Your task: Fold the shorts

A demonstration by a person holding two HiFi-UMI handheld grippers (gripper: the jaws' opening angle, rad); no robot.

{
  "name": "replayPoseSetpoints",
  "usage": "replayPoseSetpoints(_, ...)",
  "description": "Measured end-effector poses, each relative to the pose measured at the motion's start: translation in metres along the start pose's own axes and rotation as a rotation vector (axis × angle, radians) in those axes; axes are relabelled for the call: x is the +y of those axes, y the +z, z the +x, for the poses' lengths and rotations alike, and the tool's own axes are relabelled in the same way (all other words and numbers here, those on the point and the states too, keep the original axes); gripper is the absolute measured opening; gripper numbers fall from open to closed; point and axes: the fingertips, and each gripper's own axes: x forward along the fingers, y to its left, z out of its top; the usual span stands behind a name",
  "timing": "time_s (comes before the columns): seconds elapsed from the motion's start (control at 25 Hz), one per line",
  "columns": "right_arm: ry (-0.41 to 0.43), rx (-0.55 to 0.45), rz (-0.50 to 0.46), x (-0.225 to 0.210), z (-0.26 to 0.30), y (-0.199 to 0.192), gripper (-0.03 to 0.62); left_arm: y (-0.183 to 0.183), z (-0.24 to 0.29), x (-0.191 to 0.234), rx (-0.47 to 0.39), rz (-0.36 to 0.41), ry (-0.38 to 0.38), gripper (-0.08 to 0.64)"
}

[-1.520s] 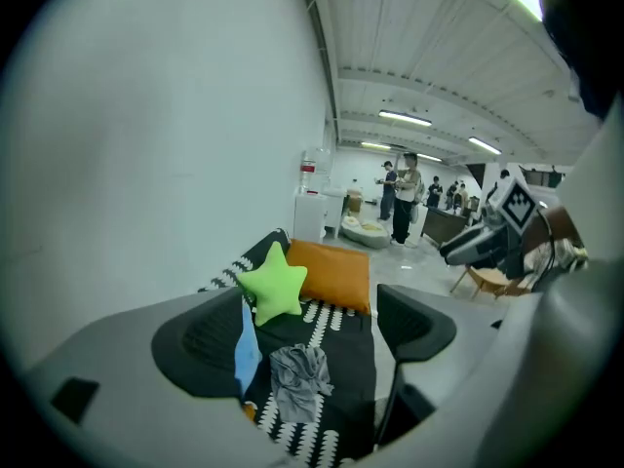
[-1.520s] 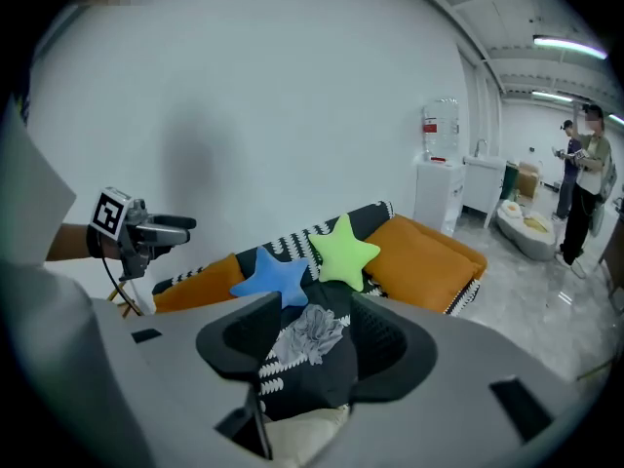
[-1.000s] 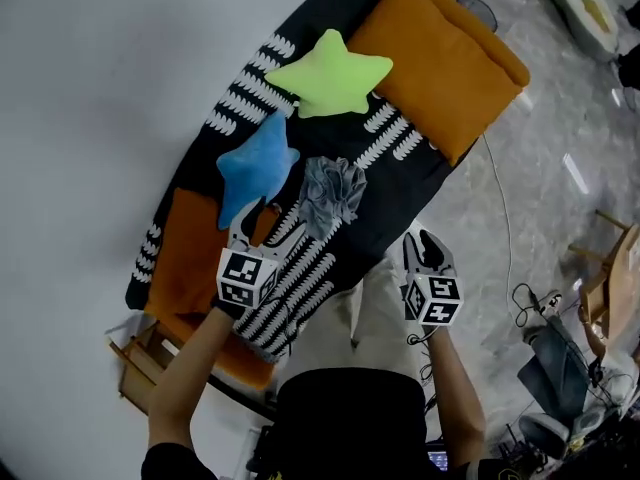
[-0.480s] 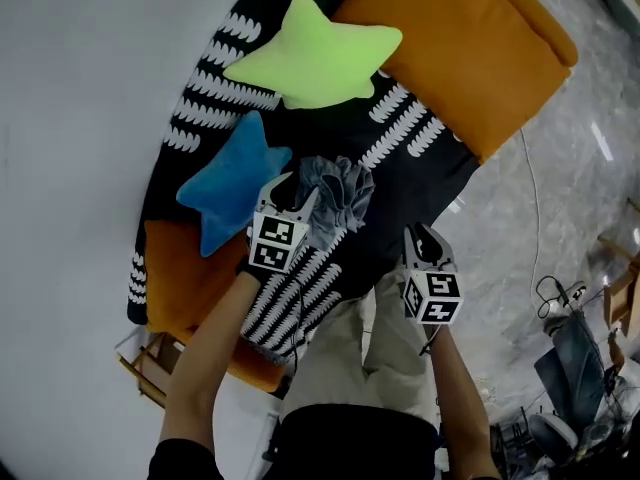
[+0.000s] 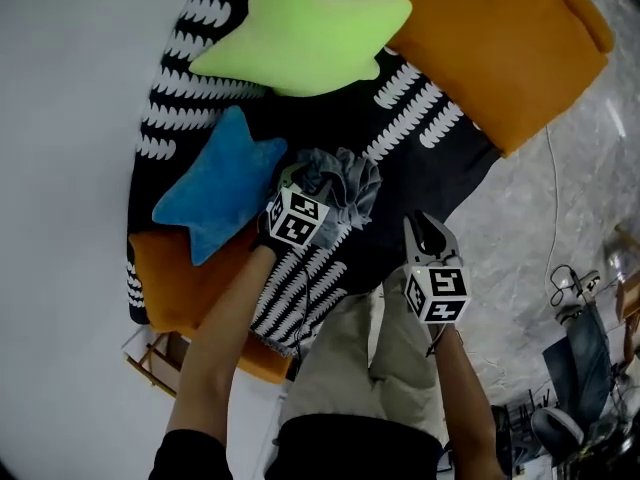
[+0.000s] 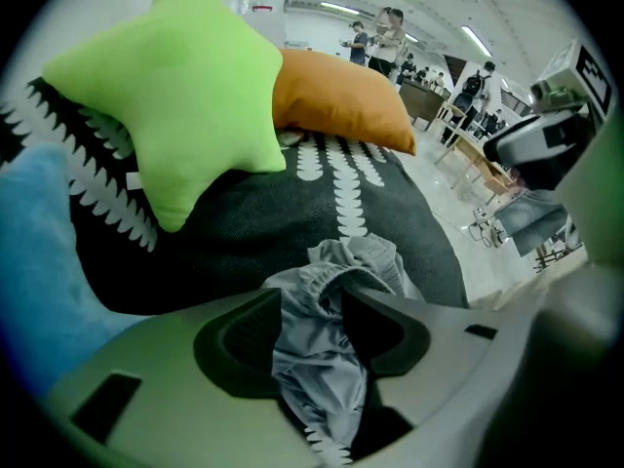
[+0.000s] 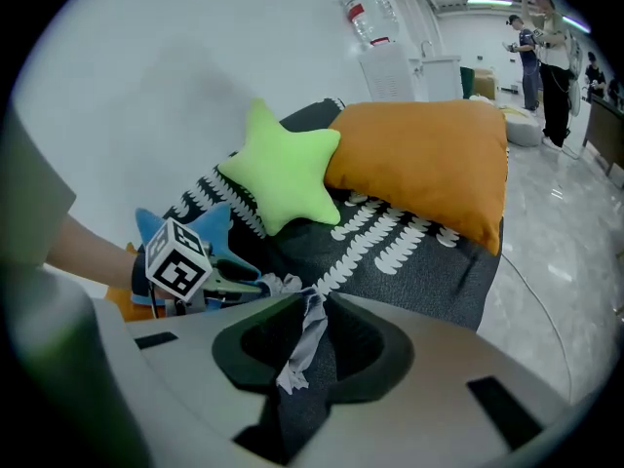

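Note:
The grey shorts (image 5: 347,181) lie bunched on a black blanket (image 5: 420,168) with white markings. My left gripper (image 5: 305,180) points steeply down into the bunch. Its jaws have just been closing and are shut on a fold of the shorts (image 6: 322,344), with cloth filling the gap at the left gripper (image 6: 317,305). My right gripper (image 5: 425,230) hangs over the blanket's near edge, right of the bunch. Its jaws have just been closing too, and the right gripper (image 7: 312,310) pinches a thin grey strip of the shorts (image 7: 304,339). The left gripper (image 7: 255,282) shows there beside the bunch.
A green star pillow (image 5: 300,33) and a blue star pillow (image 5: 215,193) lie on the blanket left of the shorts. A large orange cushion (image 5: 500,38) sits at the far right, and another orange cushion (image 5: 175,288) at the near left. Grey floor with cables (image 5: 570,278) lies to the right.
My left gripper has dropped from beside the blue pillow onto the shorts and closed on them. The right gripper sank a little near the blanket's edge.

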Motion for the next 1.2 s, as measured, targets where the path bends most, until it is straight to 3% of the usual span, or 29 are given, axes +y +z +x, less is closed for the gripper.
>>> replayPoseSetpoints(0.12, 0.006, -0.012, -0.002, 0.002, 0.002, 0.014, 0.091, 0.005, 0.013, 0.009, 0.024, 0.021, 0.026, 0.197)
replayPoseSetpoints(0.2, -0.001, -0.013, -0.013, 0.001, 0.005, 0.017, 0.091, 0.009, 0.015, 0.015, 0.018, 0.023, 0.056, 0.029)
replayPoseSetpoints(0.28, -0.01, -0.006, -0.028, -0.001, 0.006, 0.011, 0.091, 0.005, 0.008, 0.014, 0.002, -0.014, 0.071, 0.028)
replayPoseSetpoints(0.4, -0.013, 0.014, -0.062, -0.005, 0.008, -0.005, 0.091, -0.014, -0.022, -0.002, -0.036, -0.124, 0.086, 0.028)
replayPoseSetpoints(0.6, -0.014, 0.028, -0.146, -0.015, 0.02, -0.01, 0.091, -0.074, -0.093, -0.027, -0.029, -0.325, 0.09, 0.028)
replayPoseSetpoints(0.96, 0.092, 0.148, -0.299, 0.011, 0.076, -0.052, 0.092, -0.202, -0.169, -0.028, -0.057, -0.758, 0.141, 0.028)
replayPoseSetpoints(1.2, 0.183, 0.258, -0.241, 0.035, 0.121, -0.095, 0.12, -0.223, -0.174, -0.027, -0.079, -0.805, 0.146, 0.028)
